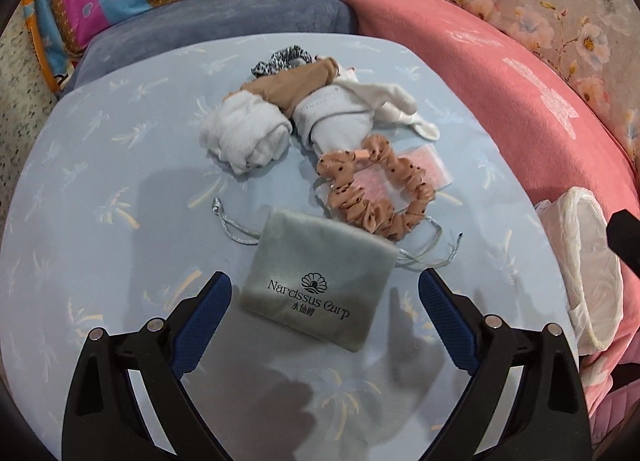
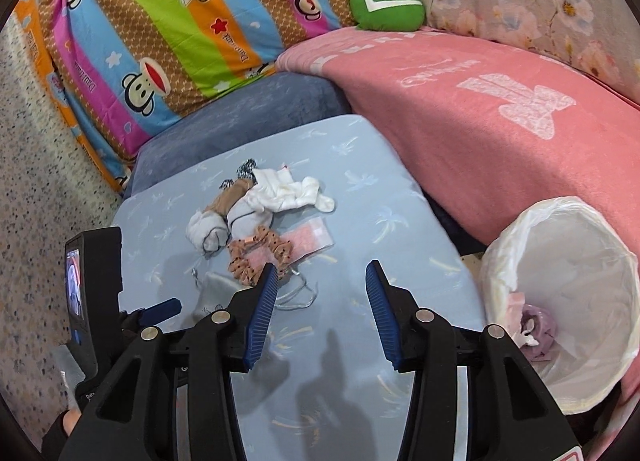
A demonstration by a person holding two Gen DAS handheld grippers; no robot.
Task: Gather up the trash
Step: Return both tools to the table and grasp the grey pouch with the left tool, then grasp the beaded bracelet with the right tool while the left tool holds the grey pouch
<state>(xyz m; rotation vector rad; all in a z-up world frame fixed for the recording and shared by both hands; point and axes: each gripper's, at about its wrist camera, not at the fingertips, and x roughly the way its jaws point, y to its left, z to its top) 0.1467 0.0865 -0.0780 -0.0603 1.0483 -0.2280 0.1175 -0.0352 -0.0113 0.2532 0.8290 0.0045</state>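
Note:
On the light blue sheet (image 1: 100,181) lies a grey drawstring pouch (image 1: 316,281) printed "Narcissus Carp". Beyond it lie a tan dotted scrunchie (image 1: 376,197), a clear pink packet (image 1: 404,177), rolled white socks (image 1: 248,137), a tan stocking (image 1: 292,89) and a black-and-white scrunchie (image 1: 284,57). My left gripper (image 1: 325,285) is open, its fingers either side of the pouch's near end. My right gripper (image 2: 322,277) is open and empty, above the sheet, right of the pile (image 2: 256,217). A white-lined trash bin (image 2: 572,285) stands right, with purple and pink scraps inside.
A pink blanket (image 2: 480,113) covers the bed to the right. A striped monkey-print pillow (image 2: 180,29) and a green cushion (image 2: 386,5) lie at the back. Speckled floor (image 2: 36,221) is on the left. The left gripper's body (image 2: 96,285) shows at lower left.

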